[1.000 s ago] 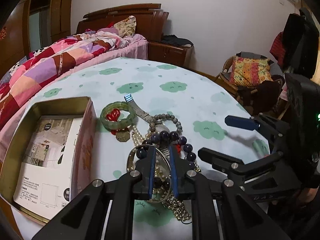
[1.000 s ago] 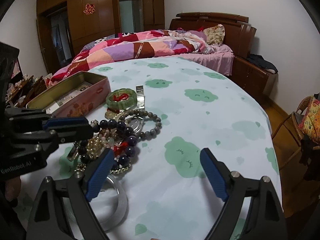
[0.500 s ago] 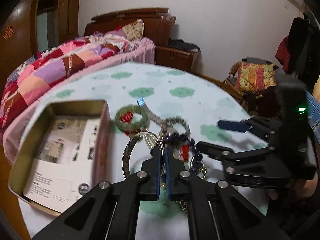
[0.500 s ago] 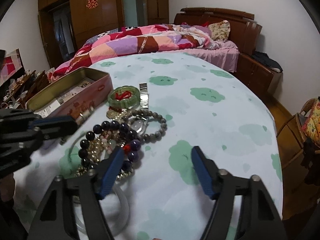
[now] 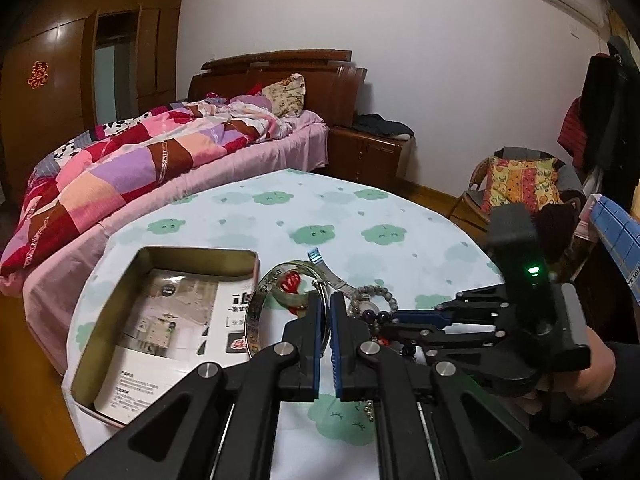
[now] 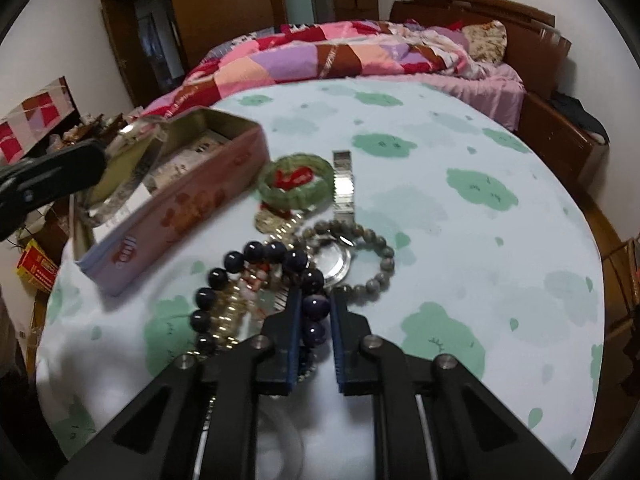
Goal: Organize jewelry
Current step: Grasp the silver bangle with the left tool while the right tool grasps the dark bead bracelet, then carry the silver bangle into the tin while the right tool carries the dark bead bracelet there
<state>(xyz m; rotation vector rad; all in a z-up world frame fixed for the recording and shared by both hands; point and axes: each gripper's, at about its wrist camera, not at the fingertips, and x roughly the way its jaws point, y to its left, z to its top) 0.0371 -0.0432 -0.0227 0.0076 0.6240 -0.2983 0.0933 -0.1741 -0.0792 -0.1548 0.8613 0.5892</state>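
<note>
My left gripper [image 5: 326,308] is shut on a silver bangle [image 5: 256,312] and holds it lifted beside the open pink tin box [image 5: 120,292]; the bangle also shows near the tin in the right wrist view [image 6: 132,168]. My right gripper [image 6: 314,304] is shut on a dark purple bead bracelet [image 6: 260,256] lying in the jewelry pile. A green jade bangle with red cord [image 6: 296,180], a metal watch band [image 6: 344,180] and a grey bead bracelet [image 6: 372,256] lie on the cloud-print tablecloth [image 6: 480,240].
The tin [image 6: 192,200] holds printed paper and stands left of the pile. A clear bangle [image 6: 280,440] lies under my right gripper. A bed [image 5: 140,160] stands behind the round table, a chair [image 5: 520,184] to the right.
My left gripper lifted the silver bangle and carried it left towards the tin. My right gripper moved in from the open and shut on the purple bead bracelet.
</note>
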